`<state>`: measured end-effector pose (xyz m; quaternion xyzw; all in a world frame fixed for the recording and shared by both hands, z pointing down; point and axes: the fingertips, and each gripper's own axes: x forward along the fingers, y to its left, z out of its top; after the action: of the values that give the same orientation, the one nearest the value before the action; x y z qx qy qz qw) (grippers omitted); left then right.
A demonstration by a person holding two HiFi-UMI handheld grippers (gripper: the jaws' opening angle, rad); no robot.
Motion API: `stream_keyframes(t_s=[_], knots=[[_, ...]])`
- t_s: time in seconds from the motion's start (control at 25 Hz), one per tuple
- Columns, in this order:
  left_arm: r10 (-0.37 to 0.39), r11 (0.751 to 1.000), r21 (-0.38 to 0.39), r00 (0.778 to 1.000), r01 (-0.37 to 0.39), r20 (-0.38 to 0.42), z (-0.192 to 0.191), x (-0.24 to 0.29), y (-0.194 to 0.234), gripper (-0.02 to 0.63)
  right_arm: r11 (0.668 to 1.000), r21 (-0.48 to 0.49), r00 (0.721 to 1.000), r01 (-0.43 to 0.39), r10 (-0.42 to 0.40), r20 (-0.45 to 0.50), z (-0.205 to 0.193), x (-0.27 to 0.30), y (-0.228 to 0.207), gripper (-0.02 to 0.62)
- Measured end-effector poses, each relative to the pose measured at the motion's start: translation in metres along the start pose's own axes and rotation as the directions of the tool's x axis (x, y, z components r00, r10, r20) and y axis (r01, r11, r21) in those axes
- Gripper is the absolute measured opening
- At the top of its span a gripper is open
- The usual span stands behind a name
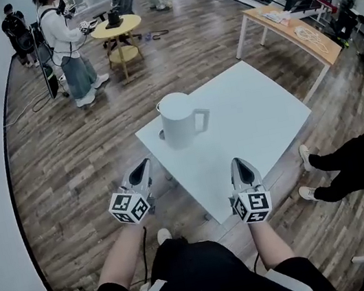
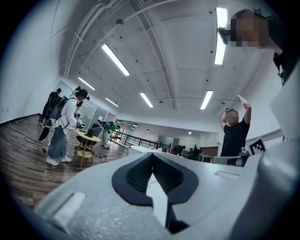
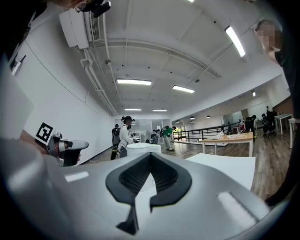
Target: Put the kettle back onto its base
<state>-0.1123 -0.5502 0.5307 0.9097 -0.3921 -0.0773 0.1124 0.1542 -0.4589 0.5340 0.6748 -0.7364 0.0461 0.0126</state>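
The white kettle (image 1: 179,119) stands upright near the left corner of the white table (image 1: 254,121), its handle (image 1: 202,119) turned to the right. A small part of its base (image 1: 161,135) shows at its lower left. Both grippers hang in front of the table's near edge, short of the kettle. My left gripper (image 1: 146,161) is shut and holds nothing, its tip beside the table's left edge. My right gripper (image 1: 236,161) is also shut and empty, over the near edge. In the right gripper view the kettle's top (image 3: 139,148) rises just behind the shut jaws of the right gripper (image 3: 150,155).
A round wooden side table (image 1: 116,27) stands at the back left with people (image 1: 66,43) beside it. A long wooden desk (image 1: 290,25) runs along the back right. A seated person's legs (image 1: 349,164) reach in at the right of the table. Wooden floor surrounds the table.
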Motion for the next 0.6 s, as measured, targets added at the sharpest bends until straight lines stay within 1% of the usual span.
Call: stream_keyframes(t_s=[0.12, 0.16, 0.32, 0.48, 0.6], knots=[[-0.031, 0.999, 0.033, 0.999, 0.031, -0.020, -0.005, -0.012, -0.012, 0.002, 1.000, 0.014, 1.000, 0.001, -0.001, -0.004, -0.002, -0.015, 0.008, 0.005], [-0.039, 0.999, 0.034, 0.999, 0.040, -0.027, -0.007, -0.014, -0.013, 0.002, 1.000, 0.020, 1.000, 0.008, -0.007, -0.007, -0.003, -0.017, 0.010, 0.005], [-0.066, 0.998, -0.007, 0.998, 0.066, -0.024, -0.002, -0.022, -0.012, 0.002, 0.998, 0.050, 0.999, 0.042, -0.042, -0.011, -0.006, -0.021, 0.020, 0.005], [-0.090, 0.996, 0.024, 0.996, 0.091, -0.022, 0.007, -0.030, -0.006, 0.002, 0.997, 0.054, 0.999, 0.055, -0.055, -0.001, -0.005, -0.018, 0.036, 0.005], [-0.085, 0.996, 0.017, 0.996, 0.085, -0.013, 0.011, -0.035, 0.000, 0.002, 0.998, 0.047, 0.999, 0.045, -0.045, 0.003, -0.001, -0.016, 0.045, 0.005]])
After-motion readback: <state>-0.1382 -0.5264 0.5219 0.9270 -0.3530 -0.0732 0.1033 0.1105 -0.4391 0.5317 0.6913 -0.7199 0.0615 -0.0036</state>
